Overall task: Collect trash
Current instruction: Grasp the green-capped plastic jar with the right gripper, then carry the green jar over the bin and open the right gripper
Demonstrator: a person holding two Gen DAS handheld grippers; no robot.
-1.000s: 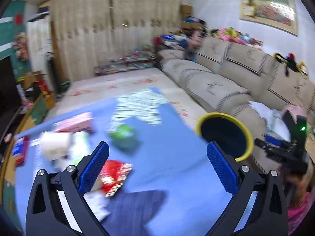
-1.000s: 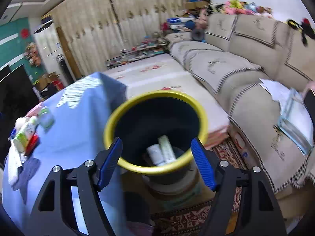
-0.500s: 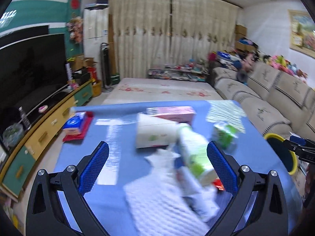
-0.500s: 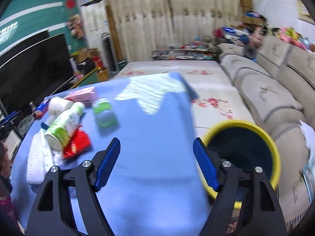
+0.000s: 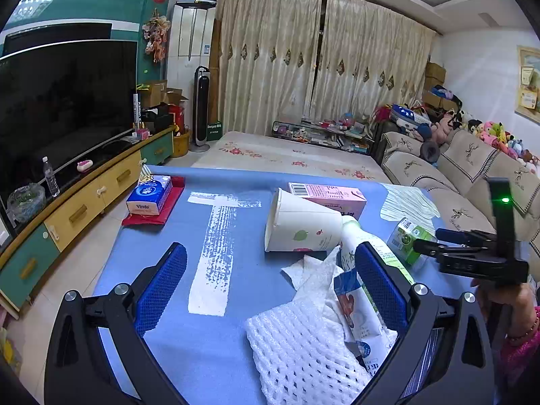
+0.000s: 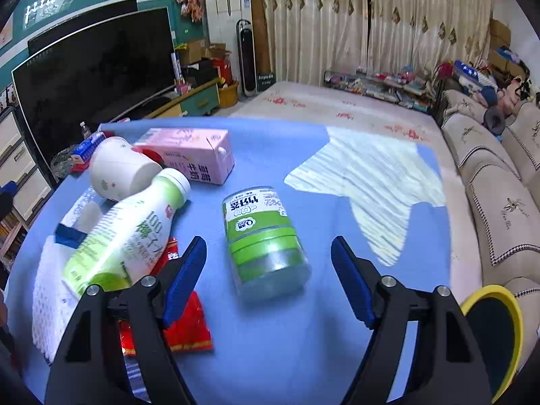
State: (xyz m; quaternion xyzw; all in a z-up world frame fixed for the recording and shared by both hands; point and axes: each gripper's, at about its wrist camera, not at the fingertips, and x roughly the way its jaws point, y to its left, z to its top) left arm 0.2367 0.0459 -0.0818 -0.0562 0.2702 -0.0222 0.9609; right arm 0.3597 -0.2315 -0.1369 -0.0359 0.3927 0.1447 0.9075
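— So, how did the right tool stand?

— Jaws wide apart, gripping nothing. It hung over the blue tabletop, and the green-labelled jar lay on its side just ahead, in line with the gap between the blue pads, untouched by either.

— And the left tool?

— Likewise spread wide and empty. Its right pad sat in front of the trash pile; whether it touched anything there, I could not tell.

— What was in that pile?

— A white foam net lay nearest, with crumpled white tissue on it and a small printed packet alongside. A white and green bottle lay tilted across them, its cap end against a paper cup tipped on its side. Behind the cup lay a pink carton, flat on the tabletop. A red wrapper stuck out from under the bottle, beneath the right tool's left finger.

— Where was the bin?

— The yellow-rimmed bin stood off the tabletop's right edge, beside the sofa, well apart from the pile.

— Anything else on the tabletop?

— A blue tissue pack rested on a red cloth at the far left corner. A hand held the right tool's handle at the left view's right edge.
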